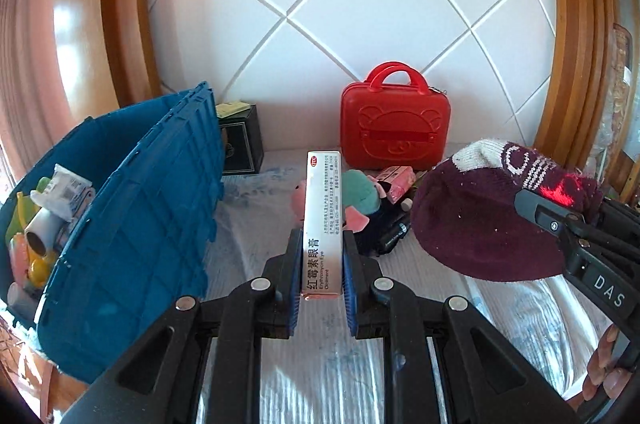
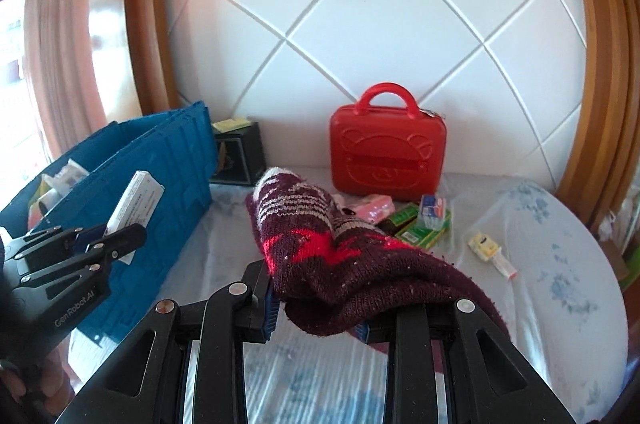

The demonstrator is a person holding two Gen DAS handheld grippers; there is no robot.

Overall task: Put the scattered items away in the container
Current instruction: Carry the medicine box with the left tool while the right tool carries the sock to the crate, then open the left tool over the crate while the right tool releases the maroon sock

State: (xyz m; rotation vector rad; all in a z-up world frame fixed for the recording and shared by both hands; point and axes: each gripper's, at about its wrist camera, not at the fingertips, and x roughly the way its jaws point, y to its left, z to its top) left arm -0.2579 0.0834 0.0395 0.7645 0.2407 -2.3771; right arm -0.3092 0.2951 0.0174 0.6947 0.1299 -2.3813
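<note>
Left gripper (image 1: 322, 264) pinching one ointment box (image 1: 323, 207) lengthwise, end-on and clear of the bed, presumably for carrying across to the blue crate (image 1: 132, 207) at left. Right gripper (image 2: 316, 308) clamped on one knit hat (image 2: 340, 256), slack cloth drooping over the jaws, likely bound for that same crate. Already inside: several small items, count unclear; on the bed (image 2: 560, 264) near one red case (image 2: 386, 151): one pink pack (image 2: 376, 205), green boxes (image 2: 424, 228), one small yellow toy (image 2: 485, 244).

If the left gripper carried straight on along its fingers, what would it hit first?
Probably the small pile of plush toys on the bed, just beyond the ointment box the left gripper holds; the red case stands farther back. Depth is uncertain.
</note>
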